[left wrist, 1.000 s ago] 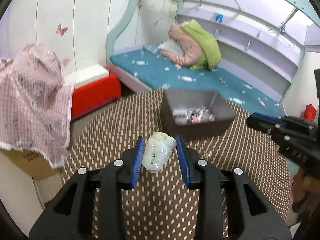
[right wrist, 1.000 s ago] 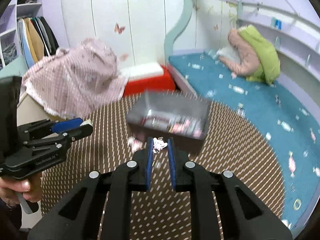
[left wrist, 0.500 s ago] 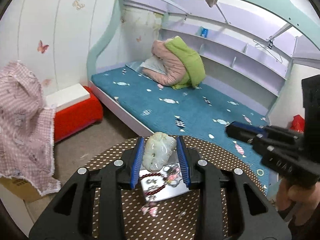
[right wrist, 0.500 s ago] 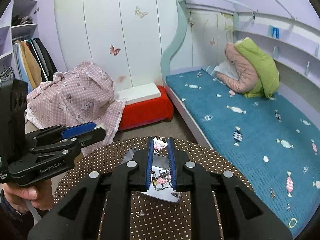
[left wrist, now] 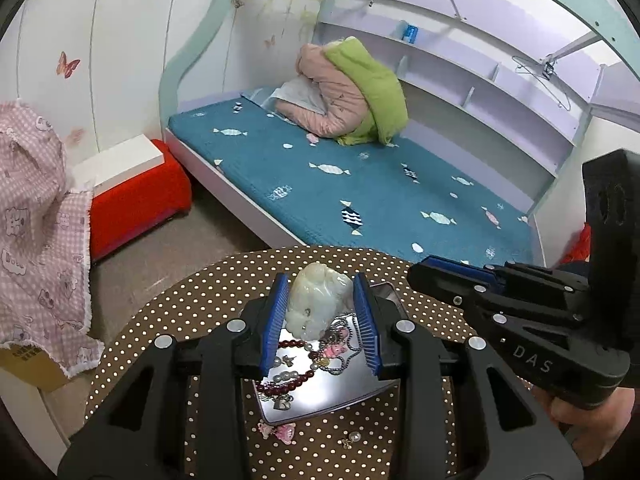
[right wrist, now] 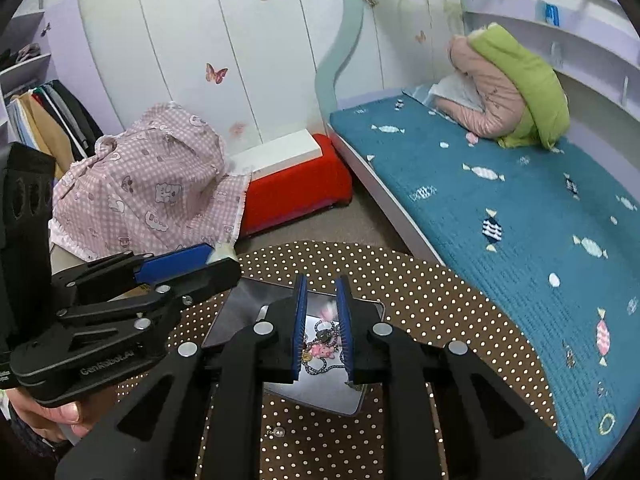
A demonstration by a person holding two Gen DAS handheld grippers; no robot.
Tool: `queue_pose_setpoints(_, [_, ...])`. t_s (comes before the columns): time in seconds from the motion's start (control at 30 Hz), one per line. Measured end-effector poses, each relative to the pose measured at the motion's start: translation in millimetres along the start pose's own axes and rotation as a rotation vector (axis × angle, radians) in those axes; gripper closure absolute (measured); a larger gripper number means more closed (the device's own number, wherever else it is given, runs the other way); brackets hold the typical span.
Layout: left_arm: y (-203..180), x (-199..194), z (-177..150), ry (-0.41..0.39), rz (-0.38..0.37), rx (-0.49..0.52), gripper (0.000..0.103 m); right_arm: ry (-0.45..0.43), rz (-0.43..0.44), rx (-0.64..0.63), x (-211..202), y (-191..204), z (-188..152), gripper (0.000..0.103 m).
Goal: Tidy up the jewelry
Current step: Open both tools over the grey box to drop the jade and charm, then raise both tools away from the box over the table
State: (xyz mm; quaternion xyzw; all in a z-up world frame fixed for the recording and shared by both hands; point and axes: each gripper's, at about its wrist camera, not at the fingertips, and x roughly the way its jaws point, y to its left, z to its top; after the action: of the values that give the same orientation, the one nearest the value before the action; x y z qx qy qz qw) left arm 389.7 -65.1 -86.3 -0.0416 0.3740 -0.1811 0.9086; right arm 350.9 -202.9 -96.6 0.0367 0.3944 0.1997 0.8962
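The left tongs [left wrist: 320,312] clamp a pale jade pendant [left wrist: 318,304] above the metal tray [left wrist: 352,392] on the polka-dot worktop [left wrist: 192,304]. The right tongs [right wrist: 322,320], above the same tray, stand slightly parted with nothing between them. In the tray lie bead bracelets [left wrist: 286,380], chains [right wrist: 320,362] and a pink charm [right wrist: 322,351].

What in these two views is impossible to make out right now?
- Right wrist view: pink charm at the right gripper jaws is blurred; gripped or loose, unclear.
- Left wrist view: jade pendant and left gripper hide part of the tray.
- Left wrist view: tiny pieces beside it, too small to identify.
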Motion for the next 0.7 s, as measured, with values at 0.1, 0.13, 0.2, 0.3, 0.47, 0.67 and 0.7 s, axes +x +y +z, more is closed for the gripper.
queue_pose_setpoints(0.1, [3.8,-4.6,-0.5,-0.019,0.009,-0.008,0.04,0.004,0.002,0.017,1.3,-4.9,-2.1,0.08])
queue_pose_setpoints(0.13, [5.1,-8.3,-0.7,-0.034,0.018,-0.013,0.034,0.003,0.001,0.022,1.0,-6.3,-3.0,0.076])
queue_pose_setpoints(0.2, [8.2,-15.0,-1.1,-0.059,0.035,-0.016,0.022,-0.004,0.002,0.036,-1.3,-8.0,-4.3,0.066])
queue_pose_setpoints(0.3, [15.1,-27.3,-2.5,-0.095,0.065,-0.029,0.011,-0.059,-0.016,0.061,-12.0,-11.1,-6.0,0.015])
queue_pose_setpoints(0.47, [19.2,-58.0,-9.0,-0.18,0.158,-0.043,0.007,-0.128,-0.055,0.077,-32.7,-12.3,-7.2,0.008])
queue_pose_setpoints(0.67, [21.3,-99.7,-21.1,-0.278,0.236,-0.03,0.005,-0.2,-0.106,0.063,-60.0,-4.7,-9.4,0.008])
queue_pose_setpoints(0.7, [20.8,-105.0,-23.6,-0.288,0.246,-0.027,0.005,-0.213,-0.111,0.061,-65.8,-1.8,-10.6,0.008])
